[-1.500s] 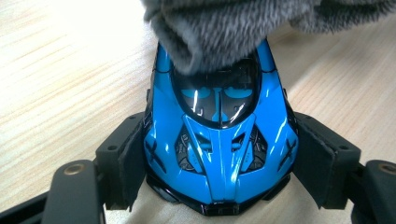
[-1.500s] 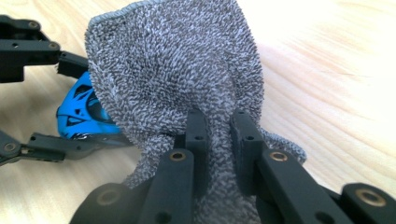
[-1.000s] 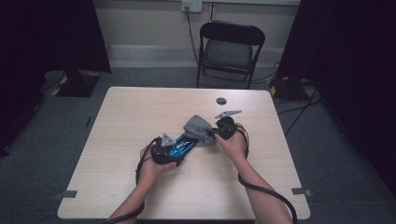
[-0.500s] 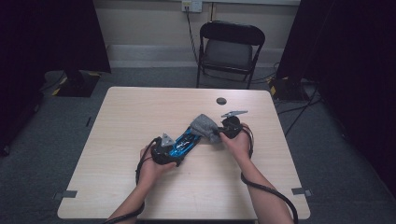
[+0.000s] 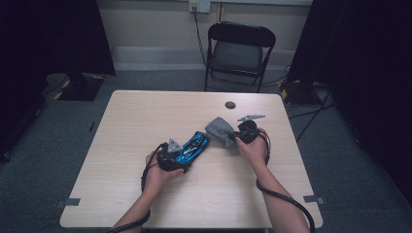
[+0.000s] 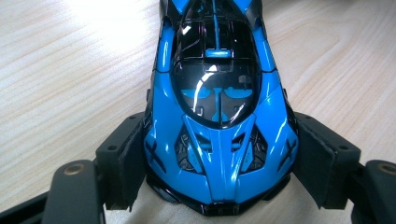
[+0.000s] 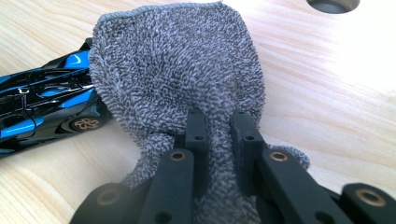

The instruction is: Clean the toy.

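A blue and black toy sports car (image 5: 193,147) lies on the wooden table (image 5: 145,116). My left gripper (image 5: 180,154) clamps its near end, one pad on each flank of the car (image 6: 219,116). A grey terry cloth (image 5: 221,131) rests against the car's far end. The right gripper (image 5: 235,136) is shut on a fold of that cloth (image 7: 173,74), which drapes over part of the car (image 7: 42,102) in the right gripper view.
A round dark cable hole (image 5: 230,105) sits in the tabletop behind the cloth, and it appears again as the hole (image 7: 334,4) in the right gripper view. A black folding chair (image 5: 238,51) stands beyond the far edge.
The right gripper has dragged the grey cloth a little to the right, off the car's far end. The left gripper and the car have stayed put.
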Tool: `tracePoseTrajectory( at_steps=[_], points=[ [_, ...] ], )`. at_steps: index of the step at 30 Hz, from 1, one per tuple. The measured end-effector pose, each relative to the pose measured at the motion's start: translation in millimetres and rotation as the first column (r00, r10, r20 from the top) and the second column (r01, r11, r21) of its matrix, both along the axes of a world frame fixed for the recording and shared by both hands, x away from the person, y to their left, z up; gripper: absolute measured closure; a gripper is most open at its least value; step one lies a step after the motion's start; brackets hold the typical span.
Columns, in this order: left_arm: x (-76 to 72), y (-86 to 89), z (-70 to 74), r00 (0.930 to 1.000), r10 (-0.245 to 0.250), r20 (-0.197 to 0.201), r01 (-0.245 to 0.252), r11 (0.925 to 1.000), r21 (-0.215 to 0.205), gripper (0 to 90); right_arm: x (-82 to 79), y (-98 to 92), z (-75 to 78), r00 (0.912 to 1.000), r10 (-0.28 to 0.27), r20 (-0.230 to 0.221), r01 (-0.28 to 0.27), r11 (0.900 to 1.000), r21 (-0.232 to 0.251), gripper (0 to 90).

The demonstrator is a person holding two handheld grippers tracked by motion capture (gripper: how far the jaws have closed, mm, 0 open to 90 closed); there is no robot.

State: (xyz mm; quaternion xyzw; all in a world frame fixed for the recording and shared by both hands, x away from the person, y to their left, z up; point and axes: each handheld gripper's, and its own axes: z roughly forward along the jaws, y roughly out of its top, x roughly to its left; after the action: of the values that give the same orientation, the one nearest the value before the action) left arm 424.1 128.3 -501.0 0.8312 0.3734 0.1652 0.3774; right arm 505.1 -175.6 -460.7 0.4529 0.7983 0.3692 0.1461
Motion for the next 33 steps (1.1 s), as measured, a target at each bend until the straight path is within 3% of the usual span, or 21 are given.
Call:
tracePoseTrajectory(
  at_steps=[14,26,33],
  points=[
    [-0.3,-0.7,0.1,1.0,0.007,0.002,-0.007,1.0,0.003,25.3,-7.5,-11.8,-7.8,1.0,-0.005,-0.002,0.005,1.0,0.004,79.7],
    [-5.1,3.0,2.7,0.9993,0.021,-0.03,-0.021,0.9998,0.005,24.2,-8.6,-16.7,-4.6,1.0,-0.002,-0.003,0.002,1.0,0.0,79.6],
    [-9.9,5.7,16.8,0.9993,0.027,-0.025,-0.027,0.9995,-0.014,22.7,-11.0,-18.9,-1.1,0.9999,-0.005,0.009,0.005,1.0,0.004,79.6]
  ],
)
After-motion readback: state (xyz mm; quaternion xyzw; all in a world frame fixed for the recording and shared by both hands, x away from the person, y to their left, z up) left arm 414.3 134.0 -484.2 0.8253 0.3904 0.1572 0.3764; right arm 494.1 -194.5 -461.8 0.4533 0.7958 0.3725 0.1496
